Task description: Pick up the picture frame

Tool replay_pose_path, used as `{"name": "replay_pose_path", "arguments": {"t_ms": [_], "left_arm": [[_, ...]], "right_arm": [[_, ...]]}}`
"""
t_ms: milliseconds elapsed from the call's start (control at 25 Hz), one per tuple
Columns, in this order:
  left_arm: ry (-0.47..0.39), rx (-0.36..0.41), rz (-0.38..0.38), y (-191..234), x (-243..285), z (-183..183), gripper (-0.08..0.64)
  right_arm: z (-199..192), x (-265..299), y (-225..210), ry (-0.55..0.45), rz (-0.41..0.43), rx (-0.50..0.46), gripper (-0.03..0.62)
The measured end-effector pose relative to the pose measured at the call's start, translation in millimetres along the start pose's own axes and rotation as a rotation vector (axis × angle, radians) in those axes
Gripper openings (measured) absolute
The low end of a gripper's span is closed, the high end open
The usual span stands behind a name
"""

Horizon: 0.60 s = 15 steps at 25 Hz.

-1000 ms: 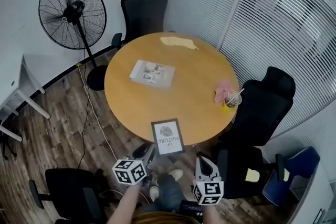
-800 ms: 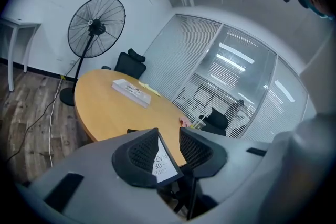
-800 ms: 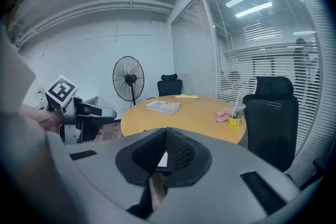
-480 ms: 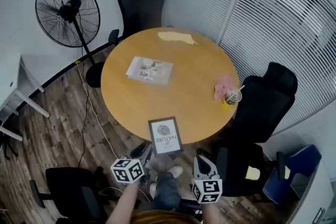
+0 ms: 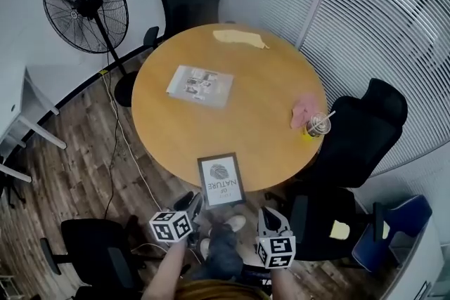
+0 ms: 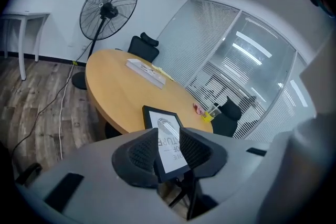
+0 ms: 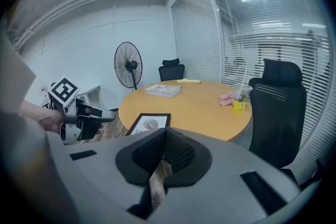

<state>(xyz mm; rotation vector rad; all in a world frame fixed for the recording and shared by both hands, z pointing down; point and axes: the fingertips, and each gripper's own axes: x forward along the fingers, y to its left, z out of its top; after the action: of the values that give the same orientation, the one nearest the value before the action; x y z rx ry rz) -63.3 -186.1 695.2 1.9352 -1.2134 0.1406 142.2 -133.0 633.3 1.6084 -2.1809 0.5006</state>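
The table (image 5: 260, 144) is round, with a smooth, honey-coloured wooden top. The picture frame (image 5: 220, 180) lies flat at the table's near edge. It is a thin black rectangle around a white sheet with a grey fingerprint-like motif and dark lettering, and its near end juts out past the rim.

The left gripper (image 5: 197, 201) is just off the table's near edge, by the frame's near left corner. Its ribbed black jaws are spread apart. In the left gripper view the frame's near end shows in the gap between them, but I cannot tell whether either jaw touches it.

The right gripper (image 5: 269, 213) is also below the table's near edge, to the right of the frame and apart from it. Its jaws are pressed together at the tips and grasp nothing I can make out.

At the table's right edge a clear plastic cup (image 5: 316, 126) with a straw stands against a crumpled pink cloth (image 5: 302, 109). Near the table's middle lies a flat, glossy rectangular packet (image 5: 199, 84), and at its far edge a limp yellow cloth (image 5: 239, 38). A wire-caged pedestal fan (image 5: 84, 7) stands left of the table.
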Motion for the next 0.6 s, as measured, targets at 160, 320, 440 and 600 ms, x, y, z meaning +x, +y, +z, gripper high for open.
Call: {"name": "replay_pose_path", "arguments": {"t_ms": [160, 320, 440, 600], "left_arm": [[0.034, -0.009, 0.028, 12.5, 13.9, -13.7, 0.143], [0.089, -0.054, 0.015, 17.5, 29.0, -28.4, 0.165], [0.112, -0.13, 0.007, 23.6, 36.9, -40.4, 0.169], [0.152, -0.229, -0.027, 27.4, 46.5, -56.2, 0.195]], "right_arm": [[-10.2, 14.9, -5.3, 0.037, 0.012, 0.013, 0.012], [-16.4, 26.7, -9.5, 0.066, 0.024, 0.022, 0.012], [-20.7, 34.6, -11.8, 0.084, 0.036, 0.035, 0.012], [-22.5, 44.1, -16.5, 0.098, 0.05, 0.048, 0.012]]}}
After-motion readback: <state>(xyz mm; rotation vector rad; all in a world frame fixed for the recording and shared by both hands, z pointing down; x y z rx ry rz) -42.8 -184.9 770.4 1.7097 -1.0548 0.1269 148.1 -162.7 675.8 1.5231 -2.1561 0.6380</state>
